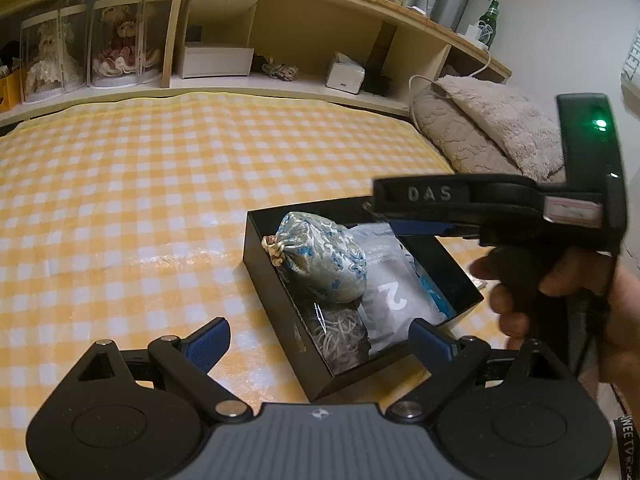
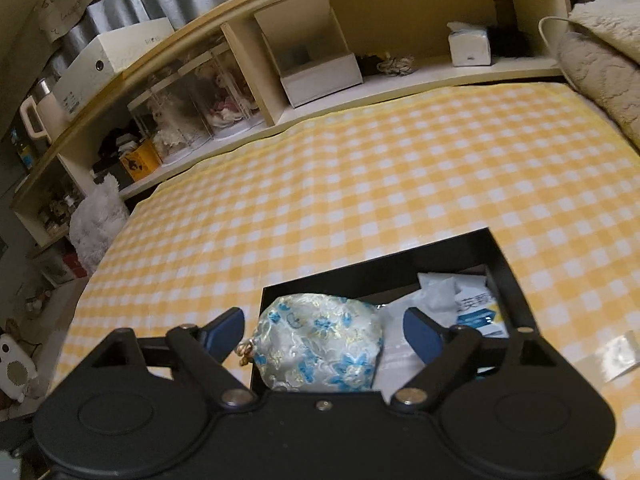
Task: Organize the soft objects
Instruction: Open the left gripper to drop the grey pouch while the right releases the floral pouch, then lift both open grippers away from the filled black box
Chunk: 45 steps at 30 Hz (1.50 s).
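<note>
Two tools, left (image 1: pixel 320 338) and right (image 2: pixel 324 330), both spread and empty, one black box (image 1: pixel 280 280), one floral pouch (image 2: pixel 320 344), two packets.

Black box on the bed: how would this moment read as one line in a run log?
black box: on checked sheet | flowered pouch: inside, on top | right tongs: open, around pouch | left tongs: open, empty

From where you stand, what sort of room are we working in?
Most likely a bedroom. The black box sits on a bed under a yellow checked cover, with fluffy pillows at one end and a wooden shelf unit alongside holding dolls in clear cases and a tissue box.
</note>
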### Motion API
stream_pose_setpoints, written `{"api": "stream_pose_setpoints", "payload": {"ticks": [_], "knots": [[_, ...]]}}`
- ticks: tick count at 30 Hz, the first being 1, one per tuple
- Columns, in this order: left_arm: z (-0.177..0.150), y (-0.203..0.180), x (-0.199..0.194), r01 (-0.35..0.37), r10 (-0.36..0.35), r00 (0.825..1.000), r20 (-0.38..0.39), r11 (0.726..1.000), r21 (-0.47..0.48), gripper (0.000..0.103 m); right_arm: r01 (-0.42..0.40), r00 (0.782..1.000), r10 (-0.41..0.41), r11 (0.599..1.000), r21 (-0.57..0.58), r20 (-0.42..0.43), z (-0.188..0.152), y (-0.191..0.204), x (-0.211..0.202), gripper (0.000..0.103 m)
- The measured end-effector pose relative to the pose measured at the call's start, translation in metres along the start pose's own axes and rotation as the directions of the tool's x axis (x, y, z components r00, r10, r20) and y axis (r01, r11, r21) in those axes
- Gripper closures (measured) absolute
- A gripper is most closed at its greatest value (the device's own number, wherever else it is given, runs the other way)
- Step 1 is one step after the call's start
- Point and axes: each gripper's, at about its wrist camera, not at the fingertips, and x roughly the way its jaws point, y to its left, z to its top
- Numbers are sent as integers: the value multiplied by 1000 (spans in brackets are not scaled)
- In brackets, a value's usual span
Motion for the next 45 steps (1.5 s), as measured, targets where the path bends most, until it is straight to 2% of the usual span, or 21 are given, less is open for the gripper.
{"api": "stream_pose_setpoints", "payload": {"ticks": [1,3,6,9,12,19,24,26,32,42,45], "knots": [[0,0,0,1,-1,1000,0,1000,0,7,-2,1000,2,1000,-14,-4,0,1,-3,40],[0,0,0,2,-2,1000,0,1000,-1,7,-44,999,44,998,-37,-23,-2,4,-4,52],[0,0,-1,6,-6,1000,2,1000,-6,7,-97,993,91,991,-91,-70,-6,16,7,57],[0,0,0,4,-4,1000,1,1000,-5,7,-28,993,8,985,-168,-119,-12,25,31,69],[0,1,2,3,-3,1000,-3,1000,-9,7,9,993,-30,984,-177,-118,-15,21,46,70],[0,2,7,3,-3,1000,-9,1000,-6,7,13,993,-33,985,-173,-110,-16,17,61,69],[1,4,4,-8,8,1000,3,1000,-5,4,-3,993,-13,992,-129,-118,-12,14,53,66],[2,6,1,-10,10,1000,14,1000,-7,3,-12,993,-1,994,-107,-116,-9,14,43,66],[6,5,-12,-28,28,998,47,1000,-2,2,20,994,-31,994,-106,-100,-8,17,1,54],[7,1,-57,-78,77,989,124,997,0,0,66,998,-66,996,-64,8,-12,11,-75,39],[5,0,-73,-78,79,985,152,997,-13,0,69,997,-67,995,-67,38,-16,12,-96,30]]}}
